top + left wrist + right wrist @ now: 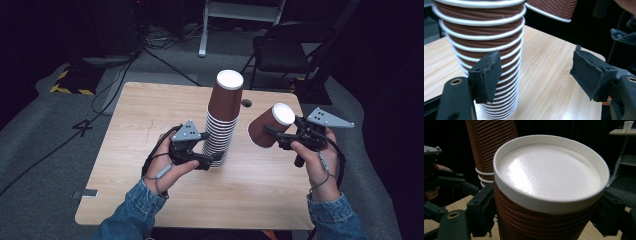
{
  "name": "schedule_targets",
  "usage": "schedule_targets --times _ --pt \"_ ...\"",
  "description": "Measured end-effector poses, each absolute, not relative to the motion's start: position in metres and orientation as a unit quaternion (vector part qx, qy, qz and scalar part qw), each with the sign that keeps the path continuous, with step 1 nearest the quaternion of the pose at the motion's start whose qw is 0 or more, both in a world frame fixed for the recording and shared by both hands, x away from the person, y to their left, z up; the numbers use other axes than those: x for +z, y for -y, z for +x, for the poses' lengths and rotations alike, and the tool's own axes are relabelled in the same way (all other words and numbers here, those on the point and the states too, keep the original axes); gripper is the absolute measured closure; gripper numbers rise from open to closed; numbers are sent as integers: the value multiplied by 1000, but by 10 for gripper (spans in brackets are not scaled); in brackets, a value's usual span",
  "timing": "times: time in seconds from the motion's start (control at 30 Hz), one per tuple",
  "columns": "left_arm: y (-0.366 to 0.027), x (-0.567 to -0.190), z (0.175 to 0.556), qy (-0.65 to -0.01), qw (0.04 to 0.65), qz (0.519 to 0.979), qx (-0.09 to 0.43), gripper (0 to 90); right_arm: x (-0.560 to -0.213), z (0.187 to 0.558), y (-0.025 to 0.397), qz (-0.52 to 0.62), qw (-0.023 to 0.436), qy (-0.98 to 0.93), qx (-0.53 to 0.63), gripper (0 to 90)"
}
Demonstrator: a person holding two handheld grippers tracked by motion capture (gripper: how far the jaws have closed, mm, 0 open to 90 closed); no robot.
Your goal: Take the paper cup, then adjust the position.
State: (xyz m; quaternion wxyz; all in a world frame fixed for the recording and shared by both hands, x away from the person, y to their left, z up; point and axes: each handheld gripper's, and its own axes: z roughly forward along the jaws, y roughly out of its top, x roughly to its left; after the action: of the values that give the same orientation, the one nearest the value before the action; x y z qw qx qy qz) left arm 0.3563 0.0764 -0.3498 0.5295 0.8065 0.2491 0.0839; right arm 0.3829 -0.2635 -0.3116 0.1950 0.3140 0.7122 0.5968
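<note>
Dark surroundings frame a pale wooden tabletop (150, 150), on which a tall stack of inverted brown ribbed paper cups (222, 120) stands near the middle. The left hand-held gripper (207, 160) is held at the stack's base, jaws spread wide, with nothing gripped. A single cup (270, 125) is clamped across its ribbed wall by the right hand-held gripper (280, 137), raised and tilted just right of the stack. The cups are judged light and easily crushed; a gentle hold on the ribbed wall, where grip is better, would be advised.
</note>
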Motion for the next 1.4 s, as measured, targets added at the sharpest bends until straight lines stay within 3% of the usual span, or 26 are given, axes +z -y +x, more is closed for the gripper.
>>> schedule_targets --times 0.53,0.83,0.97,1.13,1.4 --pt "-29 -382 356 -223 523 822 15 225 -341 366 262 310 175 -707 611 192" --pt "-12 -398 358 -236 532 813 7 222 -345 362 251 295 164 -712 615 191" --pt "-8 -404 359 -238 532 812 20 263 -349 360 247 292 158 -716 614 191" --pt "-8 -402 358 -230 547 805 13 413 -352 357 244 290 152 -720 612 190" --pt "-9 -401 358 -221 553 804 5 437 -358 357 243 286 137 -719 619 189"
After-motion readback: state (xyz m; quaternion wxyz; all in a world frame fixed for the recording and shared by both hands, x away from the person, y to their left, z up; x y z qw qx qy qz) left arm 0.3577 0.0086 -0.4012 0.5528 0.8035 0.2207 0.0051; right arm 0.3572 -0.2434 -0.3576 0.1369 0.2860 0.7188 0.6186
